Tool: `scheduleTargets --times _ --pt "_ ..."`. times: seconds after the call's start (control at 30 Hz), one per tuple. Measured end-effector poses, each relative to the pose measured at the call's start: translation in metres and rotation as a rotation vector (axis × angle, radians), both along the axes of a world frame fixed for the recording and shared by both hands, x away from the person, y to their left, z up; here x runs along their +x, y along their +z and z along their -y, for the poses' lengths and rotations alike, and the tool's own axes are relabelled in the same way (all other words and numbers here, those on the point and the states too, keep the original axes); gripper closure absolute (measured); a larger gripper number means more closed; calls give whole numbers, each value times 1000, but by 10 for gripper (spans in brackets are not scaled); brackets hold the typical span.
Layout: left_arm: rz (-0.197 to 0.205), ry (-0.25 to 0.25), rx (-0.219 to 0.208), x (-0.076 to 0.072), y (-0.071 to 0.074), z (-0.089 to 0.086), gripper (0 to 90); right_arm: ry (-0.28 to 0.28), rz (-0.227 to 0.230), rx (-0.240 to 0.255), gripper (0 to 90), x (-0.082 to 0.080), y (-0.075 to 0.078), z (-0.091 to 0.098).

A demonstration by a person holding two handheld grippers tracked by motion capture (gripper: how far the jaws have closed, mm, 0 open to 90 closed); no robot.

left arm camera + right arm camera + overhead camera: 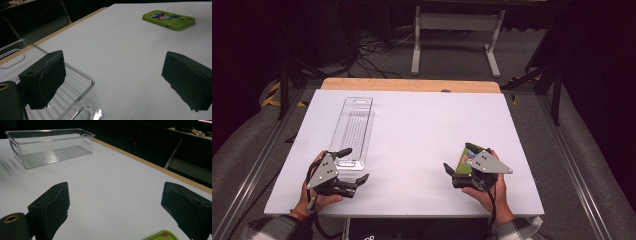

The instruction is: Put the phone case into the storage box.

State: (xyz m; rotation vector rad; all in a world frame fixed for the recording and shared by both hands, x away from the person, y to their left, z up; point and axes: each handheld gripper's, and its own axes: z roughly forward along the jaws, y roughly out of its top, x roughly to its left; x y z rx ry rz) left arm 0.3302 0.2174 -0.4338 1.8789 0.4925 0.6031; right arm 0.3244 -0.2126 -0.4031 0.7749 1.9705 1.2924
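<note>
Both grippers, left gripper (354,167) and right gripper (451,175), gape empty; ribbed clear-plastic bin (353,131), glossy green phone case (169,19).

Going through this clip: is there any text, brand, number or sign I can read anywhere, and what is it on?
No text can be read.
Green phone case: a colourful printed picture on its back, with no legible word; too small and blurred.
Clear plastic tray: no label or marking.
White table top: blank.
Left hand-held gripper and right hand-held gripper: no lettering on the jaws or grey plates.
</note>
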Motion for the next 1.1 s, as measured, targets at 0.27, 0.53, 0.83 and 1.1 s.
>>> scheduleTargets --times 0.27,0.53,0.83,1.1 --pt "-12 -24 2 1 -1 1 57 -95 -22 -24 94 -9 1 5" --pt "-1 -30 14 3 0 0 59 -300 -193 3 89 9 5 23" --pt "-11 -35 26 -1 -1 1 64 -496 -488 35 58 41 -2 34" --pt "-22 -45 33 -2 -2 3 70 -544 -614 8 67 66 3 37"
